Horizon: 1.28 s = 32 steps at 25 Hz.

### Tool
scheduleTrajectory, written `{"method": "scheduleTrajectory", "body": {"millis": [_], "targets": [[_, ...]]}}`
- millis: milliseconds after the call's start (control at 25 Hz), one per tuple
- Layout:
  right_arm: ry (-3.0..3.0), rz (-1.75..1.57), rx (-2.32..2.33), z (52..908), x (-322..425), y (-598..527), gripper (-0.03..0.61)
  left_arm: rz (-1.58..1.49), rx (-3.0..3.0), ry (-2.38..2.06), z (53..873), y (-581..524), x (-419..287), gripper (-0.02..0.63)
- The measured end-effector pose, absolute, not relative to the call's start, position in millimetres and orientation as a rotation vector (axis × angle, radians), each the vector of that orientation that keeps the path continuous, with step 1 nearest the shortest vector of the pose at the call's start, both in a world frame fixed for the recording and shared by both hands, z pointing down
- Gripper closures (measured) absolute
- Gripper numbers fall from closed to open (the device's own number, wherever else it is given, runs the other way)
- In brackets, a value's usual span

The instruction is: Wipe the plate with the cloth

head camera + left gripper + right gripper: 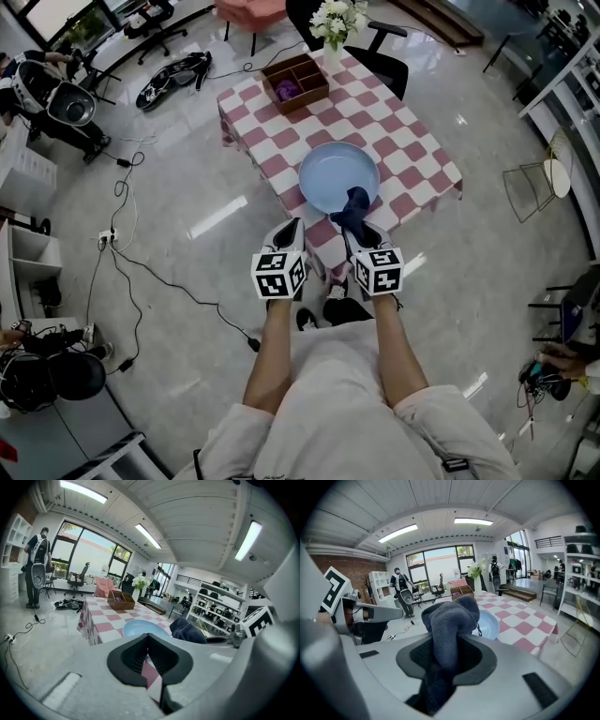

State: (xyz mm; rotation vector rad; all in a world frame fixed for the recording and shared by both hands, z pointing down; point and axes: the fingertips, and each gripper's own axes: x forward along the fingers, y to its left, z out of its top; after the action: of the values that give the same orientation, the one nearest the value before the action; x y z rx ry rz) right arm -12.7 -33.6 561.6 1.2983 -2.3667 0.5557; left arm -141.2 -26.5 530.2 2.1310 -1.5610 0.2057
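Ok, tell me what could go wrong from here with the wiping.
1. The plate lies near the table's near edge and nothing steadies it: the left gripper is shut and empty, so a wipe may slide it.
2. The cloth is bunched in the right gripper, with only a short tuft out, so the jaws may scrape the plate.

Clothing: a loose, off-white shirt [328, 412] with short sleeves [441, 424].
Left tool: the left gripper [290, 228] had a light grey shell with black trim and narrowed toward its tip.
Right tool: the right gripper [354, 231] had the same grey and black build.
Markers: the left cube [278, 273] and the right cube [379, 270] were white, each face printed with a black square pattern.
Jaw lining: black curved pads [133, 657] sat in a smooth grey housing [520, 667].
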Motion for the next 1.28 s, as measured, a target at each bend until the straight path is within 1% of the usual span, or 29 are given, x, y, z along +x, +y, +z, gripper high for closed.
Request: {"method": "scheduleTrajectory", "body": {"millis": [400,880,1280], "targets": [[-2.337,0.73,1.41,588,10,17,0.466,0.289,2.205,-1.445,543,13,-127,0.603],[-2.344,0.66,1.375,582,-2,34,0.472,0.272,2.18,-1.45,548,32,-138,0.603],[-2.35,0.654,1.417,580,9,26,0.474,0.269,2.175,-1.446,553,29,-131,0.603]]}}
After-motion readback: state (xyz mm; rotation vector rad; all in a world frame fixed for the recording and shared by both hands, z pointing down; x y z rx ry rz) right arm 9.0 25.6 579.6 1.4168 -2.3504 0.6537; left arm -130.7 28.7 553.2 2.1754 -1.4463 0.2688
